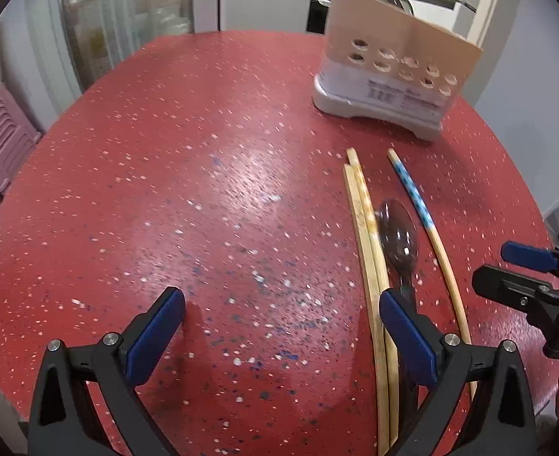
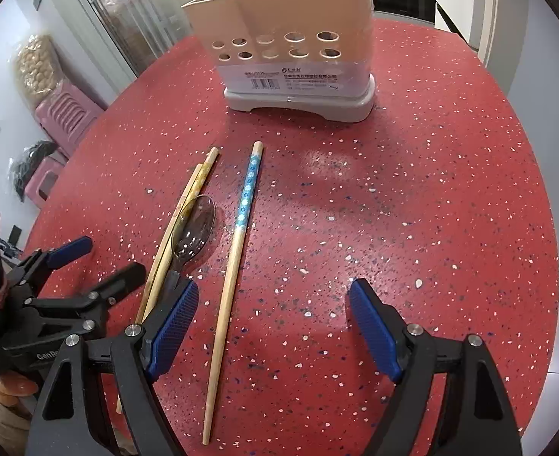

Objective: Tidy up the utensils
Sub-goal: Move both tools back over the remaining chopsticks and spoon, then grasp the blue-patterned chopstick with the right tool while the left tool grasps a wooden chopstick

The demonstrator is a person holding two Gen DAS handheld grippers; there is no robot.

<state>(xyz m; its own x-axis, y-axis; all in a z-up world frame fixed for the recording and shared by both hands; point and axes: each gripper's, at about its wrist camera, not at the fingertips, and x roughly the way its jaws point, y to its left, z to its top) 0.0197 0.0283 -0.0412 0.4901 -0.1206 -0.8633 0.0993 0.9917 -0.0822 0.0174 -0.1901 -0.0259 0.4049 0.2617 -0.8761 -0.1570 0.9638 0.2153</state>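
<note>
Both grippers released and empty above the red desk (image 2: 412, 190): left gripper (image 1: 281, 336) wide open, right gripper (image 2: 273, 323) open too. On the desk, well short of the holder (image 2: 298, 57), three chopsticks and one spoon (image 2: 193, 228): two plain chopsticks (image 2: 188, 205) side by side, touching the spoon, and the blue chopstick (image 2: 243, 209) just beside, apart. In the holder already some spoons. Probably best to take the blue chopstick first with the right gripper, free on both sides. Better to grip near the middle, pads across the stick, then close firmly, so no tilting when lifted.
</note>
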